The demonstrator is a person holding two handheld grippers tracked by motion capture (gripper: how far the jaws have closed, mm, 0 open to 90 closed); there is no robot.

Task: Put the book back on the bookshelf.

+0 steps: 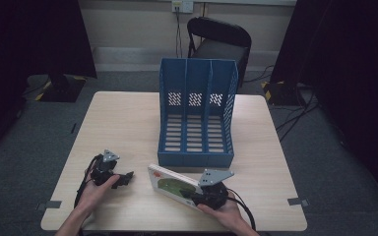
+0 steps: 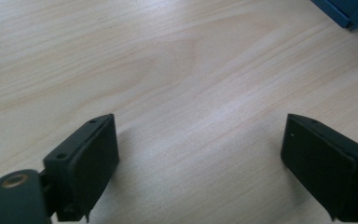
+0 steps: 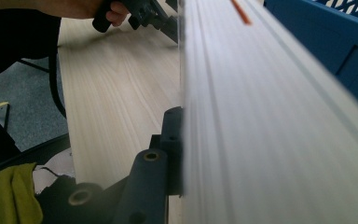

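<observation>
While gripped at its near corner, thin white book with a green and red cover point(image 1: 170, 184) standing on its long edge on the pale wooden table point(image 1: 128, 123), tilted, just in front of the blue plastic three-slot file rack point(image 1: 197, 113) and apart from it. Right gripper point(image 1: 189, 195) clamped tight on that book, black jaws pressed to both faces; right hand point(image 1: 224, 211) wrapped around the gripper body from below and behind, forearm coming in from the bottom edge, grey three-cornered plate on top tipped toward the rack. In the right gripper view, the book's page edge point(image 3: 261, 121) running away up the frame, one black jaw flat against its left face, the blue rack point(image 3: 335, 51) beyond on the right.

Left gripper point(image 1: 127, 178) resting low over the table at the near left, well apart from the book, jaws pointing right toward it. Left hand point(image 1: 96, 189) curled around the body, wrist bent inward, forearm slanting in from the lower left. Jaws spread wide with bare wood between the pads point(image 2: 93, 158) in the left gripper view, nothing held; a corner of the blue rack point(image 2: 349, 11) at top right.
</observation>
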